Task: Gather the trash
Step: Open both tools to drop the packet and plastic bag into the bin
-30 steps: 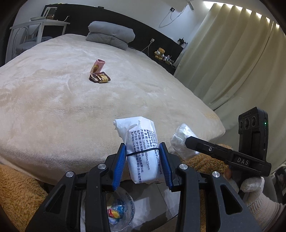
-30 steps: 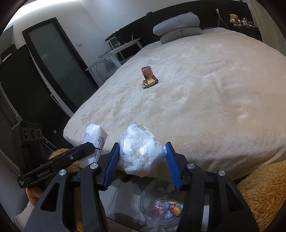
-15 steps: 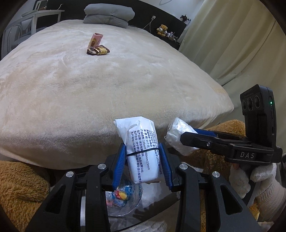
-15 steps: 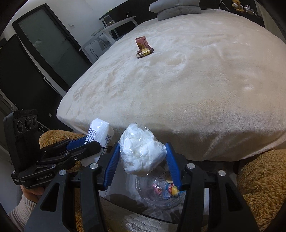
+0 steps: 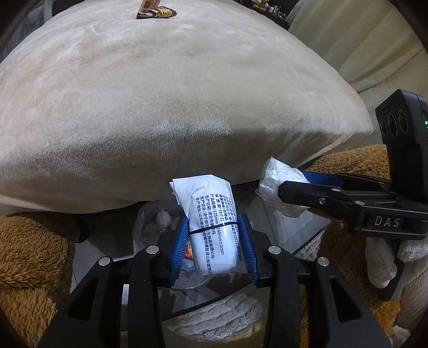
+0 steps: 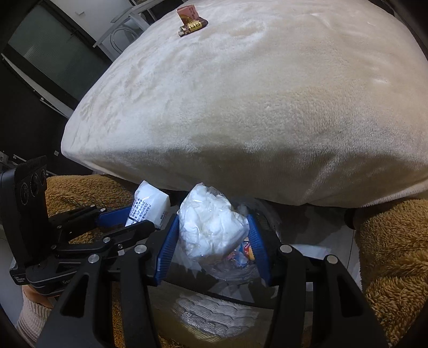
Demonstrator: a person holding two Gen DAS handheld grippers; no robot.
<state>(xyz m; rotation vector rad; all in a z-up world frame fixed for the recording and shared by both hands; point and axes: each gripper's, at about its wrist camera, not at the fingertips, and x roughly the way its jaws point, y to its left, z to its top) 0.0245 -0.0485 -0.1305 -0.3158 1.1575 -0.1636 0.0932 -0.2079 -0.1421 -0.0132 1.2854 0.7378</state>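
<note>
- The left gripper (image 5: 214,245) was clamped on a white printed packet (image 5: 214,224), which stood at the centre of the left wrist view, above a clear bin bag (image 5: 149,230) lying toward 7 o'clock of it.
- The right gripper (image 6: 212,245) gripped a crumpled plastic wad (image 6: 211,224), right over the bag's opening.
- Best to lower both until well inside the rim, then let go one at a time.
- Two wrappers (image 6: 191,21) lay on the bed (image 6: 240,107) at 12 o'clock.
- Packet print read "125mm" and "160mm±5mm"; the right gripper's body bore "DAS".
</note>
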